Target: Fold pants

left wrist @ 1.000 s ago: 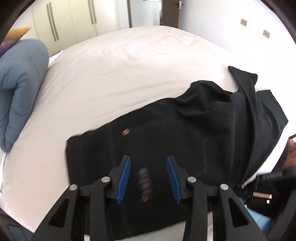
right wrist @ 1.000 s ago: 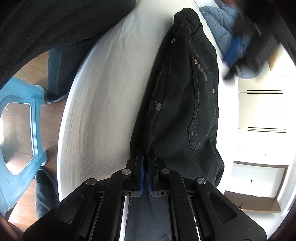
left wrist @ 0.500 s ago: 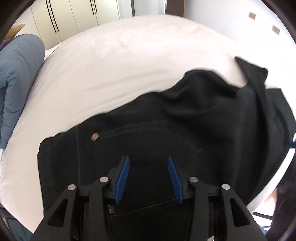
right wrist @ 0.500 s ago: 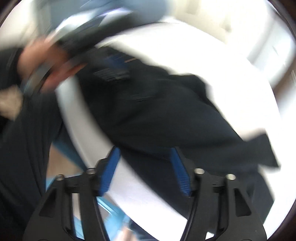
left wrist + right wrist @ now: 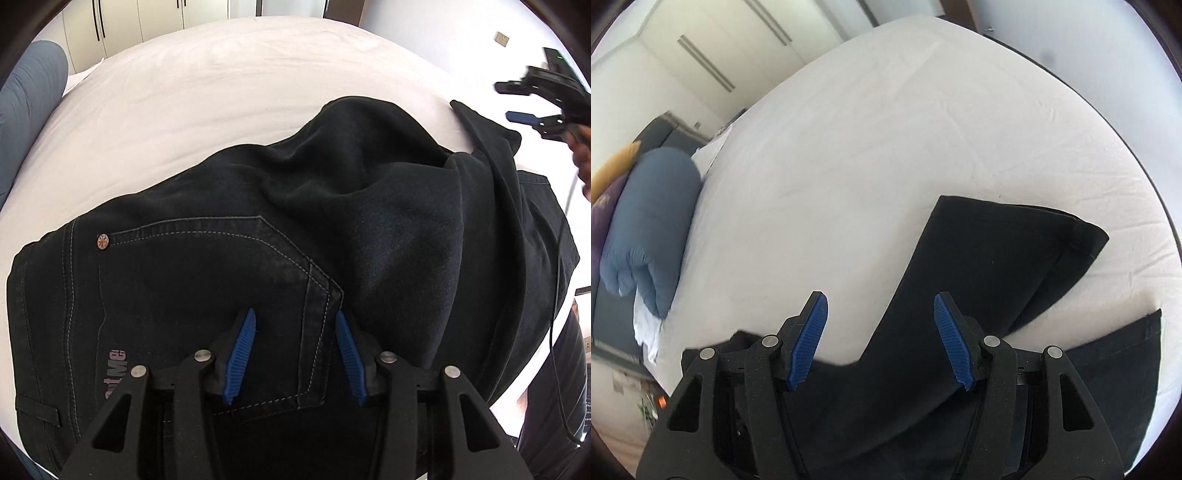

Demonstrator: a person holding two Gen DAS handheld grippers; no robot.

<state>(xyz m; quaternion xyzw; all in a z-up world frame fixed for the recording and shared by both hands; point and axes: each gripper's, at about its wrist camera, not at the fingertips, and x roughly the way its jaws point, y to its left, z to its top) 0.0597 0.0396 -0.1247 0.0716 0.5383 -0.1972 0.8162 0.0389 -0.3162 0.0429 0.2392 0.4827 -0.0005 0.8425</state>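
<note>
While the black pants (image 5: pixel 280 258) lay partly folded on the white bed (image 5: pixel 207 85), the left gripper (image 5: pixel 295 354) hovered spread over the back pocket (image 5: pixel 236 280) — the right gripper (image 5: pixel 882 339) had just opened, holding nothing.

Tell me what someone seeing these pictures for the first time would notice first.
The black pants dominate, bunched across the near side of the white bed, with a stitched back pocket and copper rivet under the open left tool. In the right wrist view a pant leg lies doubled back on the sheet beyond the open right tool. A blue-grey duvet is rolled up at the bed's left edge.
</note>
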